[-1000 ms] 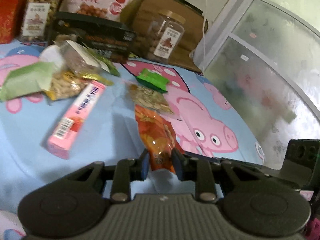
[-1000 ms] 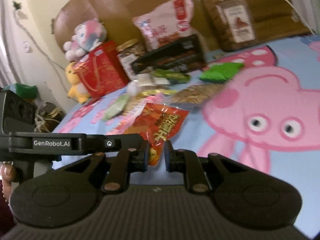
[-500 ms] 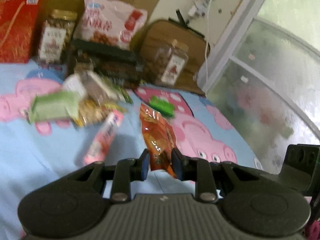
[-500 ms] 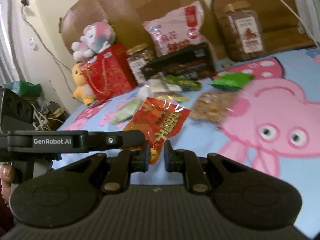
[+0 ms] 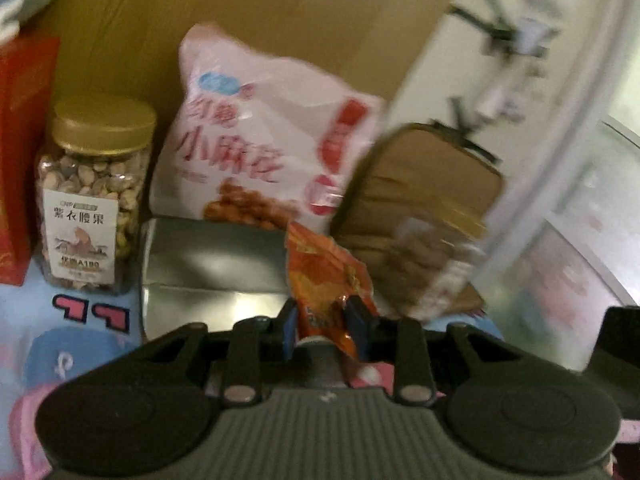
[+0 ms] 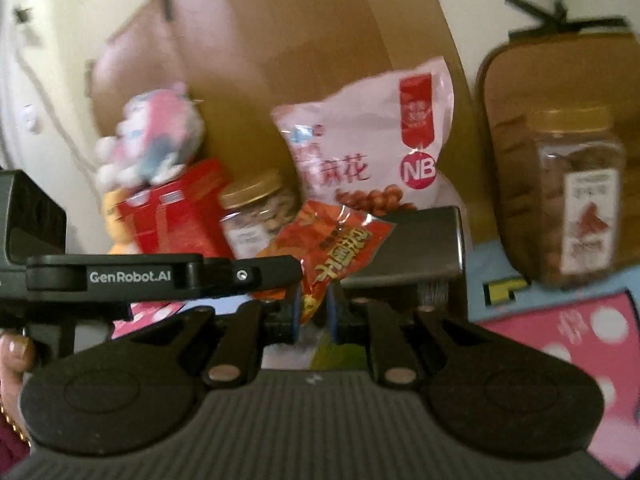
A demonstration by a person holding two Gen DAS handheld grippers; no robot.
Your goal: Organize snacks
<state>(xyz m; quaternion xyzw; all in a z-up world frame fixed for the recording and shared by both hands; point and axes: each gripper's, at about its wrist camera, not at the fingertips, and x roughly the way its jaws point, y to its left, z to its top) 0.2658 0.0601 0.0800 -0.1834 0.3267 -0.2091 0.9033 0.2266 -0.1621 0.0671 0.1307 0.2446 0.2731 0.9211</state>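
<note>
Leaning against the cardboard, the big pink bag [image 5: 256, 152] backs a dark box [image 5: 212, 268] flanked by two nut jars [image 5: 94, 200]. Both grippers, left [image 5: 322, 320] and right [image 6: 314, 312], pinch one orange packet [image 6: 340, 240] (lifted, near the box). Best to carry it level, both hands moving together, then lower it onto the box before releasing either grip.

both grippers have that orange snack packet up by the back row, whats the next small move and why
Probably carry the orange snack packet a little further forward and lower it onto the dark box. The left gripper and right gripper both pinch its lower edge, it hangs in the air, and the box's flat top sits just behind it.
</note>
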